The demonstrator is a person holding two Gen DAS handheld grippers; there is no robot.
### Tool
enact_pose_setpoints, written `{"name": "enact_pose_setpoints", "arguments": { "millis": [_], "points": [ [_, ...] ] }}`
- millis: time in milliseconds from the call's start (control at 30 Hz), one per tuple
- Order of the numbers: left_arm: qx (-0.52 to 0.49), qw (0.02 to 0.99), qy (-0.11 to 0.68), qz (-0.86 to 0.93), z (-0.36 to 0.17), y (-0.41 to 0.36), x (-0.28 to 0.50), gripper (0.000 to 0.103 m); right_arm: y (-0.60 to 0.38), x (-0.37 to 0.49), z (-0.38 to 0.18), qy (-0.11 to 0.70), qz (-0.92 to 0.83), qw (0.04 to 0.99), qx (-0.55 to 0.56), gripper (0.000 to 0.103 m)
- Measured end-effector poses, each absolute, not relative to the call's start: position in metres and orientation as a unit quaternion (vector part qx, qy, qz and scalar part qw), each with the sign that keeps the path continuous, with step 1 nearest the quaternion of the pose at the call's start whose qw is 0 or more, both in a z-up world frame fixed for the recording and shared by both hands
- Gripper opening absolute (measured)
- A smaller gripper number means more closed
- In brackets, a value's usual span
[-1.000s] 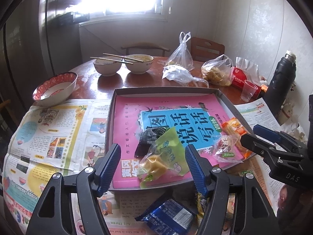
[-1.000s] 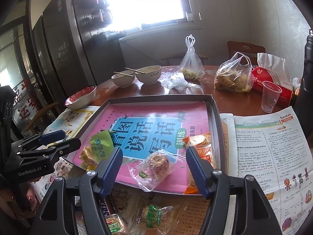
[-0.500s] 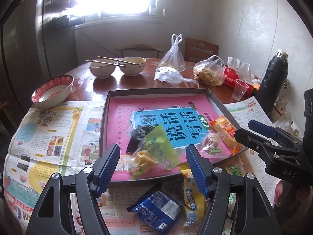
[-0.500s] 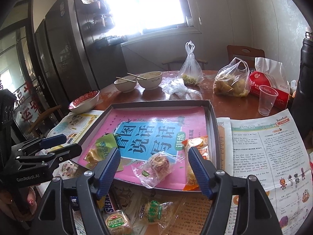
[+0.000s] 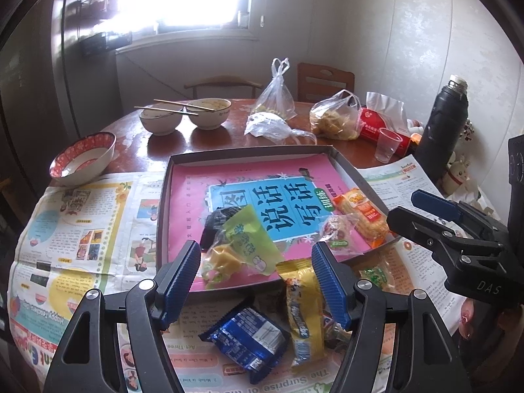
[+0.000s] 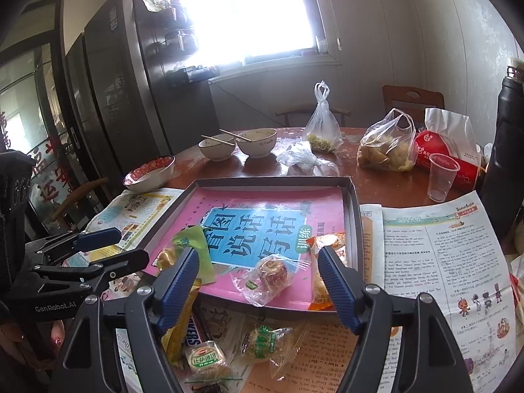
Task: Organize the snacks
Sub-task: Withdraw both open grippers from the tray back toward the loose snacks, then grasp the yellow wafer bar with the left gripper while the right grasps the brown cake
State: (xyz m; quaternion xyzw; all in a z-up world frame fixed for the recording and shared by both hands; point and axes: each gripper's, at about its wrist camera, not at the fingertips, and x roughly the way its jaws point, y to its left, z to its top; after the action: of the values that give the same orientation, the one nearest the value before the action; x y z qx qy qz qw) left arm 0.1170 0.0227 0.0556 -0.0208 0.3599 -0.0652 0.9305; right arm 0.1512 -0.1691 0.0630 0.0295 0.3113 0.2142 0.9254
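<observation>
A grey tray (image 5: 249,152) with a pink book cover inside holds a green snack bag (image 5: 244,245), a dark packet (image 5: 216,221), a clear-wrapped cake (image 5: 337,229) and an orange cracker pack (image 5: 360,211). On the newspaper in front lie a blue packet (image 5: 249,337) and a yellow bar (image 5: 303,308). My left gripper (image 5: 255,281) is open and empty above them. My right gripper (image 6: 258,285) is open and empty near the tray's front edge (image 6: 278,304), above a green-labelled pastry (image 6: 206,358) and a wrapped cake (image 6: 265,342).
Newspapers (image 5: 75,226) cover the near table. Behind the tray stand two bowls with chopsticks (image 5: 183,116), a red-rimmed bowl (image 5: 82,159), plastic food bags (image 5: 334,119), a plastic cup (image 5: 386,144), a red tissue pack (image 6: 442,157) and a black thermos (image 5: 442,124).
Both grippers have pulled back from the tray toward the near table edge. The loose snacks on the newspaper have come into view. Both stay open and empty.
</observation>
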Motion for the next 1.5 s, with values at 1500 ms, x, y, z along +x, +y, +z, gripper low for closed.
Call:
{"name": "enact_pose_setpoints", "arguments": {
  "millis": [1500],
  "points": [
    [-0.010,0.909,0.403,-0.109,0.040,-0.009,0.082,0.072,-0.195,0.074,0.049,0.321,0.235,0.917,0.018,0.080]
  ]
}}
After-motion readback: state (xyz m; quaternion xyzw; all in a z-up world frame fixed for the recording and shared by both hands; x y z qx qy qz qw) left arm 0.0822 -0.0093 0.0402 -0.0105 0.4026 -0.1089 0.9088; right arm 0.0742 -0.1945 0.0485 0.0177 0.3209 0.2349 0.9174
